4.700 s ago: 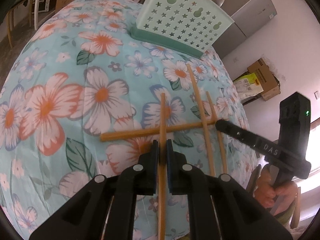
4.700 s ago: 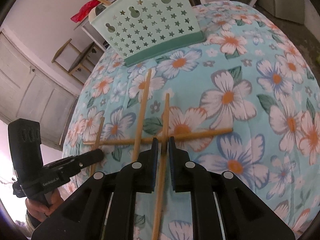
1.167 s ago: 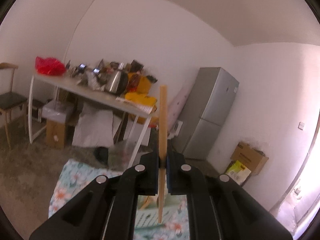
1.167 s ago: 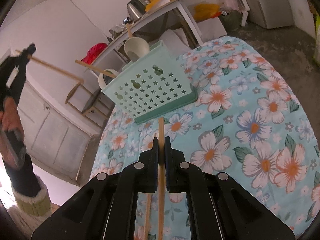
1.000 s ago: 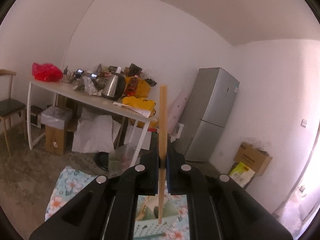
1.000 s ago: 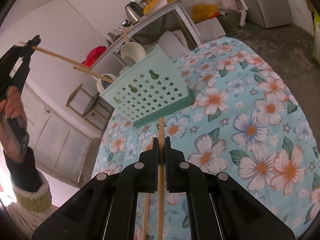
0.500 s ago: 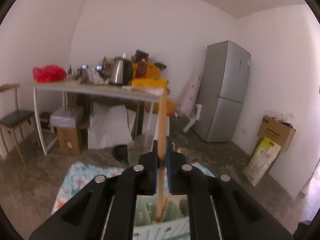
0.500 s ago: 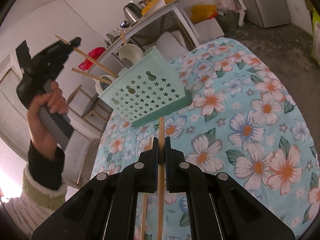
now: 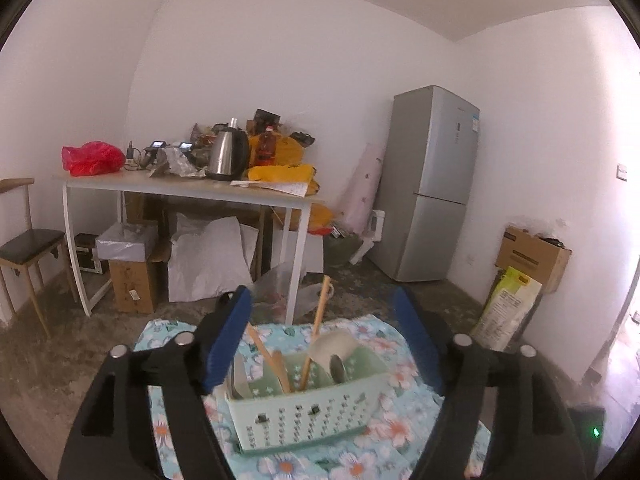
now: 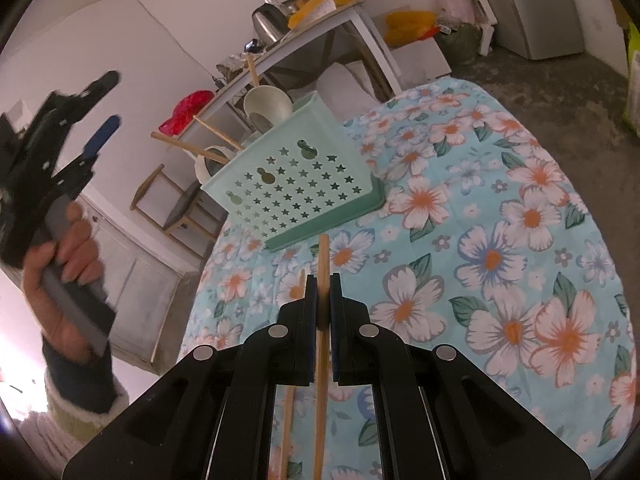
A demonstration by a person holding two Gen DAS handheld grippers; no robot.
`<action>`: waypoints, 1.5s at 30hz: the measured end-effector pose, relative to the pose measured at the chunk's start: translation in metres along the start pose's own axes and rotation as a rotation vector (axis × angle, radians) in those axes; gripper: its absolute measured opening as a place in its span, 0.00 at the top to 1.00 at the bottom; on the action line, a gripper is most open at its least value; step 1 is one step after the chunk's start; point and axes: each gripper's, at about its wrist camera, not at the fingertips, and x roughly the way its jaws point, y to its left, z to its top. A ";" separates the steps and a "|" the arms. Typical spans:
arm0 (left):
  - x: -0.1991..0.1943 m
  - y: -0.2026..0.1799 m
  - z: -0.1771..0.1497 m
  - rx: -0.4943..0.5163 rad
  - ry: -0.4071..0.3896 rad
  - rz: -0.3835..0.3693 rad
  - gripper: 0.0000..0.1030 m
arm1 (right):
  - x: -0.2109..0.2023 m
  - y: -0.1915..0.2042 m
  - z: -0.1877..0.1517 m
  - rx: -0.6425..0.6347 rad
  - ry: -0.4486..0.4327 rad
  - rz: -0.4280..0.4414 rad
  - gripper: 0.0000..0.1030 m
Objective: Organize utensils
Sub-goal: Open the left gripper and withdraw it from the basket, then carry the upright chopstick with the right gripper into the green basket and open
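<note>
A person working two handheld grippers is tidying wooden chopsticks into a mint-green perforated utensil basket [image 10: 298,184] on a table draped in a floral tablecloth [image 10: 500,248]. The left gripper [image 9: 320,344] is hovering above and just behind the basket with its blue-padded jaws spread wide and nothing between them; directly ahead of and below those jaws, a chopstick [image 9: 316,340] is leaning upright in the basket's middle compartment, beside other wooden sticks, a pale ladle [image 9: 334,346] and a metal spoon. The right gripper [image 10: 323,300] is clamping a single chopstick [image 10: 322,344] lengthwise between its pads, the tip pointing ahead toward the basket's front wall, which is sitting a short way beyond the fingertips. Just left of that held stick, one more chopstick [image 10: 292,344] is lying on the cloth beneath the tool. By the look of it the job is well past halfway: several utensils are already standing in the basket, the right-hand stick is waiting to go in, and at least one piece on the table is left to collect
</note>
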 end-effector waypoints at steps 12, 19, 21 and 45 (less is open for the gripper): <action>-0.046 0.013 -0.054 -0.009 0.166 -0.023 0.10 | -0.013 0.009 0.005 -0.045 -0.017 -0.035 0.96; -0.062 0.025 -0.094 -0.010 0.242 0.019 0.08 | -0.019 0.021 0.012 -0.092 -0.030 -0.042 0.96; -0.066 0.030 -0.104 -0.011 0.256 0.040 0.08 | -0.021 0.024 0.014 -0.102 -0.035 -0.046 0.96; -0.073 0.047 -0.167 -0.012 0.396 0.129 0.07 | -0.065 0.101 0.095 -0.272 -0.328 0.026 0.96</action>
